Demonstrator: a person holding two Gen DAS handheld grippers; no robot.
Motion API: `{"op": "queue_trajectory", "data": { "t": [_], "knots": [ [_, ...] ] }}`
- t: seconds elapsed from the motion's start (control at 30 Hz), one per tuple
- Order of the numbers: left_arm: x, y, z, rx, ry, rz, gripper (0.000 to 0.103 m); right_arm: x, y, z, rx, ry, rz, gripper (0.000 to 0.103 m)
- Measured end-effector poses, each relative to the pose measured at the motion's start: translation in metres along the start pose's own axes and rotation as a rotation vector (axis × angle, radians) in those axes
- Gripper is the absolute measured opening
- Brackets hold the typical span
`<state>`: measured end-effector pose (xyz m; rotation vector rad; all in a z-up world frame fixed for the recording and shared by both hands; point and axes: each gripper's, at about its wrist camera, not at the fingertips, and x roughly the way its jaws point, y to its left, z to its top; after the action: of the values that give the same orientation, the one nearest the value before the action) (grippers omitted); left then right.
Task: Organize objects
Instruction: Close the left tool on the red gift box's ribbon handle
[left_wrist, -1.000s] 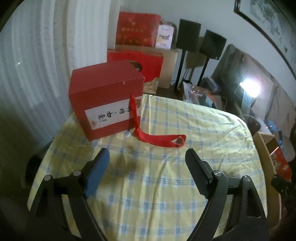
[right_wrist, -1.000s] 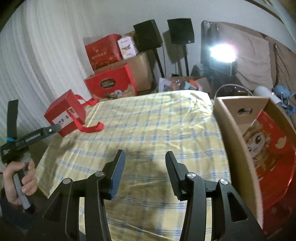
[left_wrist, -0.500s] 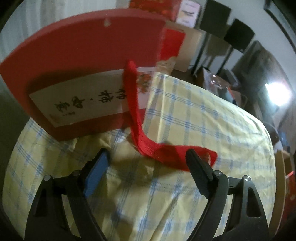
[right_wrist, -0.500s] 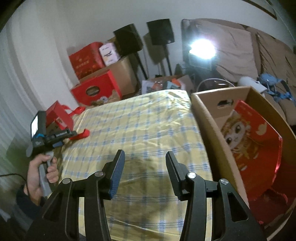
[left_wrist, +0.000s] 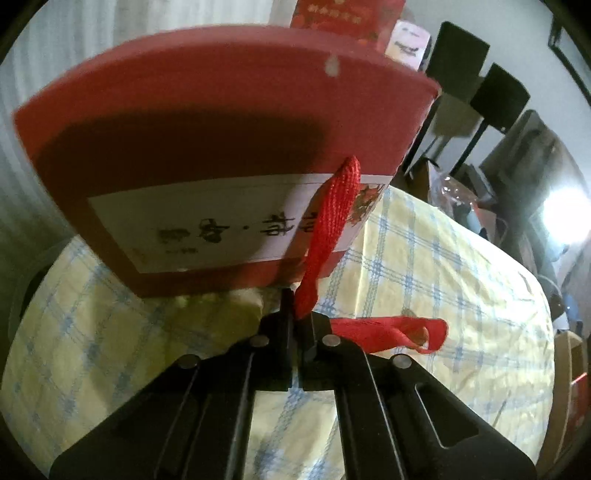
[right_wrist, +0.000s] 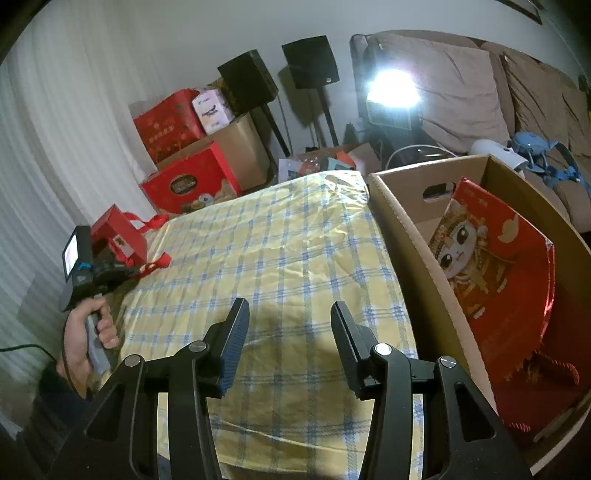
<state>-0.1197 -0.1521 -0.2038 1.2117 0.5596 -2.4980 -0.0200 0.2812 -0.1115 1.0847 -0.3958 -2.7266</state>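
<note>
— red gift box (left_wrist: 207, 122) first: where is it sitting?
— it is standing at the far left corner of the table, on the yellow checked tablecloth (left_wrist: 424, 280), white label strip facing the left wrist camera, characters upside down.
— and its red strap handle (left_wrist: 334, 221)?
— hanging down the front of the box, then trailing right along the cloth in a loop.
— what is the left gripper (left_wrist: 298, 317) doing?
— its jaws have just been closing; now they are pressing together on the strap, close in front of the box.
— the right gripper (right_wrist: 288, 332)?
— hovering over the near middle of the tablecloth, jaws standing apart, nothing between them.
— anything else?
— a cardboard box (right_wrist: 406, 221) is sitting against the table's right edge, with a red bag (right_wrist: 495, 258) showing a cartoon face leaning inside. a hand (right_wrist: 85, 332) is gripping the left tool's handle by the table's left edge.
</note>
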Motion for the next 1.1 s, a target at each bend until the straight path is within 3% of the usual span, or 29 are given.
{"op": "queue_trajectory", "data": {
  "t": [0.2,0.37,0.43,0.5,0.6,0.7,0.9,1.1],
  "knots": [
    [-0.043,-0.007,-0.001,0.074,-0.016,-0.061,0.001,-0.014,-0.01,-0.002,0.034,-0.031,0.011,0.047],
    [-0.094,-0.024,0.0,0.145,-0.015,-0.177,0.001,-0.03,-0.012,-0.005,0.04,-0.062,0.022,0.047],
    [-0.111,-0.028,0.002,0.146,0.012,-0.258,0.001,-0.037,-0.015,-0.006,0.044,-0.075,0.024,0.047],
    [-0.121,-0.023,0.006,0.079,0.127,-0.44,0.001,-0.045,-0.017,-0.008,0.047,-0.083,0.019,0.047],
    [-0.137,-0.026,0.007,0.087,0.177,-0.531,0.001,-0.06,-0.027,-0.009,0.076,-0.111,0.004,0.047],
    [-0.148,-0.033,0.003,0.122,0.17,-0.533,0.001,-0.076,-0.038,-0.01,0.11,-0.14,0.002,0.049],
    [-0.152,-0.04,-0.016,0.15,0.235,-0.534,0.001,-0.102,-0.041,-0.017,0.112,-0.181,0.023,0.049],
    [-0.179,-0.059,-0.037,0.211,0.255,-0.546,0.001,-0.106,-0.039,-0.022,0.109,-0.166,0.056,0.049]
  ]
}}
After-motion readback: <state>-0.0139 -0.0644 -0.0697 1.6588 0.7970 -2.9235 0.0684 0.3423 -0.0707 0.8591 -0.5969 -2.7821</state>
